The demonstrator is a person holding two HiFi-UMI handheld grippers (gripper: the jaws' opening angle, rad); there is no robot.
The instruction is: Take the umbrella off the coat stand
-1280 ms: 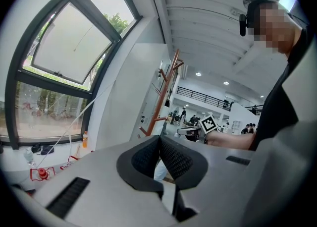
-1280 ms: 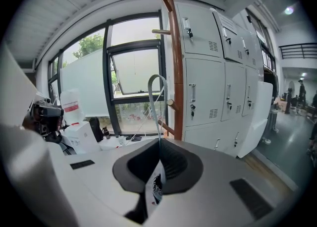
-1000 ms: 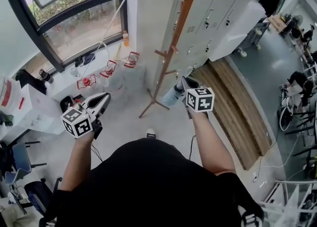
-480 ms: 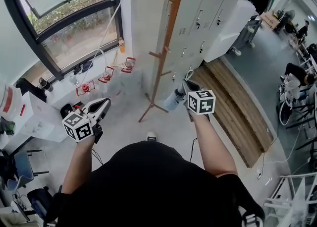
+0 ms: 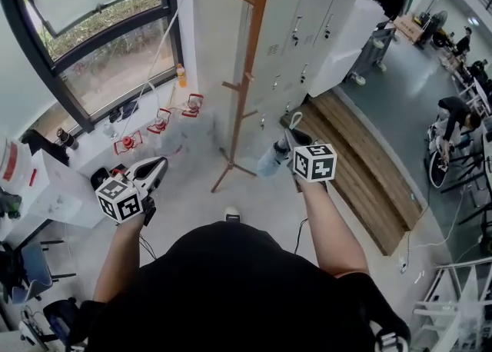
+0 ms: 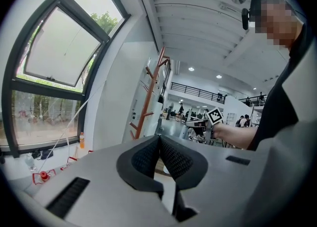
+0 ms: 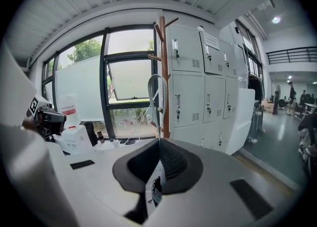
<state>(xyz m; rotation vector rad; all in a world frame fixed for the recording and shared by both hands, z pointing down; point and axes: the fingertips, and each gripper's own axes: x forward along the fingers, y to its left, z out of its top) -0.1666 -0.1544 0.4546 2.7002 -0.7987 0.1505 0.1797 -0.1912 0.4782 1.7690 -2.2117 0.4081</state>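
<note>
Right gripper (image 5: 289,137), clamped on the umbrella (image 5: 270,162), has drawn clear of the coat stand (image 5: 247,74); removal appears complete. Left gripper (image 5: 159,164) closed, empty.

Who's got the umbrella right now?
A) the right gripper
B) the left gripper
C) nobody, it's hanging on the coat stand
A: the right gripper has its jaws shut on the umbrella, which hangs beside it and not on the coat stand. The left gripper has its jaws shut with nothing between them.
</note>
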